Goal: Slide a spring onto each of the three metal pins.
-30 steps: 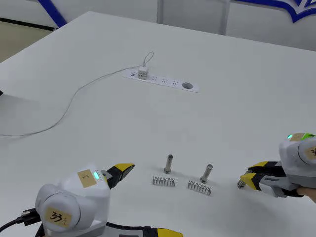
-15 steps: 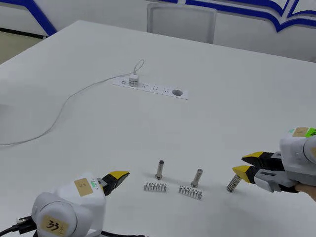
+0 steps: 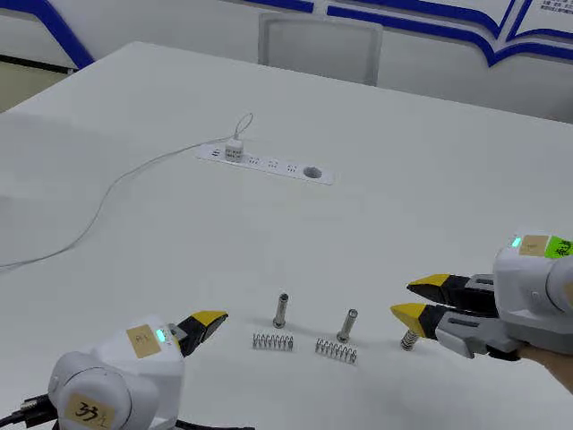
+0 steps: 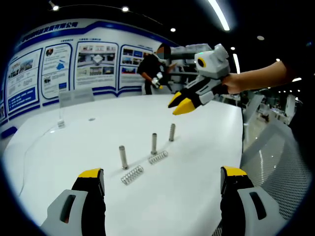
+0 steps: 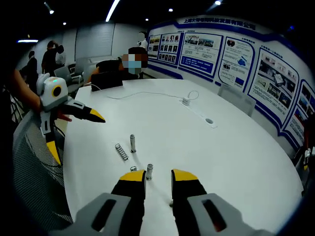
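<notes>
Near the lower centre of the head view, two short silver metal pins [image 3: 281, 310] stood upright on the white table [image 3: 403, 179]. A small coiled steel spring [image 3: 272, 341] lay just below each pin. At right, a third pin [image 3: 409, 339] already wore a spring, just beside the right gripper [image 3: 419, 299], whose jaws were apart and empty. The left gripper [image 4: 162, 173] was wide open and held nothing.

we see bright, even light from ceiling strips [image 4: 219, 14]; faint shadows on the white table [image 3: 403, 224]; both gripper views bend at edges.

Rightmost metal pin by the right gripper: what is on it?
A coiled metal spring sleeves the rightmost metal pin, covering its shaft; whether it reaches the base is too small to tell. The right gripper's jaws are open beside it.
</notes>
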`<state>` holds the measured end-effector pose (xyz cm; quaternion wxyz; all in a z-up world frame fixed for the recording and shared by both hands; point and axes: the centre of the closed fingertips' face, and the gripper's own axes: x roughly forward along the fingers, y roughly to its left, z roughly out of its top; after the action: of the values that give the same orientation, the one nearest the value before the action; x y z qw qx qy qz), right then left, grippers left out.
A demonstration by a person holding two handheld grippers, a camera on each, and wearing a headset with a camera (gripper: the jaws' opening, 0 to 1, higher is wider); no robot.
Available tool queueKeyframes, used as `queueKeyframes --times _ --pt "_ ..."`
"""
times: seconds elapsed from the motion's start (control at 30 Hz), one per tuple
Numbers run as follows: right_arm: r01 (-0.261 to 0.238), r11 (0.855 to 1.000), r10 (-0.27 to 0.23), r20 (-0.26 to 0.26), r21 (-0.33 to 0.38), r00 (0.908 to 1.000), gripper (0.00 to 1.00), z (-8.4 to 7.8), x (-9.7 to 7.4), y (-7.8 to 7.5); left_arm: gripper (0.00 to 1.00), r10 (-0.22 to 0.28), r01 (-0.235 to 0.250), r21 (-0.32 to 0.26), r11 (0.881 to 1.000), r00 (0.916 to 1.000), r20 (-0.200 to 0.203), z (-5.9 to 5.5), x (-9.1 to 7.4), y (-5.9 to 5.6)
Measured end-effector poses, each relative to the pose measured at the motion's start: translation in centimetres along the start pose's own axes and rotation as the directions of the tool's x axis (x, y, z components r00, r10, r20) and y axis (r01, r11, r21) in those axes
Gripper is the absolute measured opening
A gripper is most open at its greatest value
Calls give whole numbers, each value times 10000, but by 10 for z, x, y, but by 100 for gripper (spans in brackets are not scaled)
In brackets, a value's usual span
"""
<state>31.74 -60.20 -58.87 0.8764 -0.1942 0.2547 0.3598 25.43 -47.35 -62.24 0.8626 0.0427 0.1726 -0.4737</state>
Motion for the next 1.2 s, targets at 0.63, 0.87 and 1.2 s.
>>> queueKeyframes --times 0.63,0.87,1.2 --pt "-1519 9883 1504 -885 -108 9847 21 -38 42 39 100 236 -233 -308 9993 9997 89 1 -1 7" --pt "-2018 9793 1975 -1488 -141 9689 21 -57 65 42 100 262 -268 -329 9991 9995 -174 -7 0 8" --pt "-2312 9725 2325 -1745 277 9568 20 -68 81 42 100 168 -179 -301 9994 9991 -389 -12 1 6"
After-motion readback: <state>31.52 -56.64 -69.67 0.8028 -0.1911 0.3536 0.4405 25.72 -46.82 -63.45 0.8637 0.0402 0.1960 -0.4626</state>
